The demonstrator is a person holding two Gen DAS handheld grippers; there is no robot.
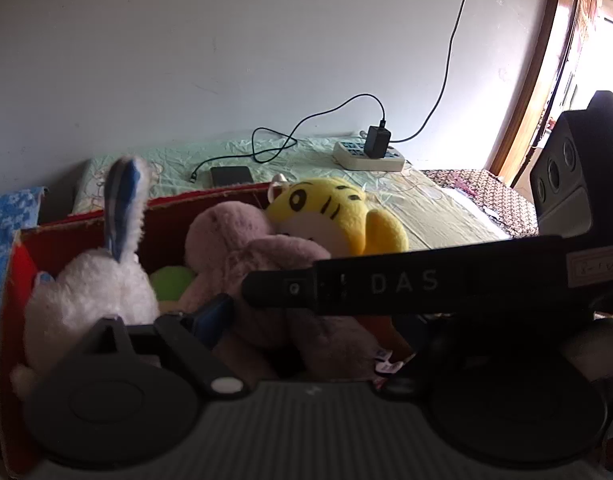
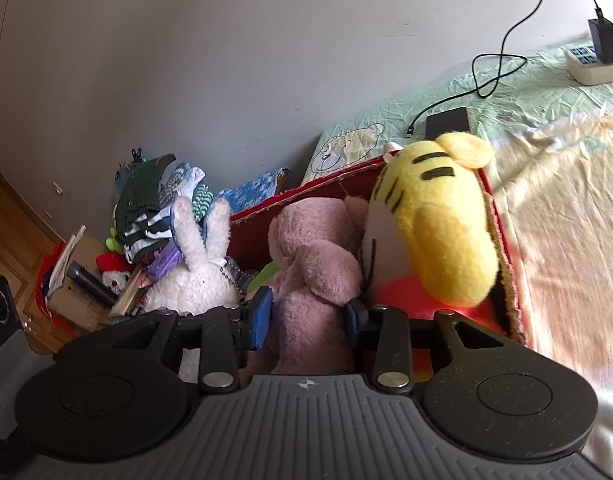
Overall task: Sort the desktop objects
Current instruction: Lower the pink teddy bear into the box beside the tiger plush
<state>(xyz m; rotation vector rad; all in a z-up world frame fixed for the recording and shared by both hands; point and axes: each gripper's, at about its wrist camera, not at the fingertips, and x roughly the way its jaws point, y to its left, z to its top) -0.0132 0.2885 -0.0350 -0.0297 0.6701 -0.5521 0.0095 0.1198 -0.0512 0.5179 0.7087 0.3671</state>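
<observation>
A red cardboard box (image 1: 82, 224) (image 2: 306, 196) holds a white rabbit plush (image 1: 90, 292) (image 2: 198, 280), a pink plush toy (image 1: 234, 248) (image 2: 310, 264) and a yellow tiger plush (image 1: 330, 212) (image 2: 438, 224). My right gripper (image 2: 306, 316) is shut on the pink plush toy, with its blue pads (image 2: 258, 316) pressed against both sides of the body. In the left wrist view the right gripper's black side bar (image 1: 426, 284) crosses in front and reaches the pink toy. My left gripper (image 1: 306, 320) hovers over the box with its left blue pad (image 1: 212, 316) far out to the side. Its right finger is hidden behind that bar.
Beyond the box lies a bed with a green sheet (image 2: 506, 112), a black phone (image 1: 231, 176) (image 2: 446, 120), a cable and a white power strip (image 1: 366, 156) (image 2: 594, 64). Left of the box are a pile of clothes (image 2: 146, 208) and a cluttered carton (image 2: 78, 296). A grey wall stands behind.
</observation>
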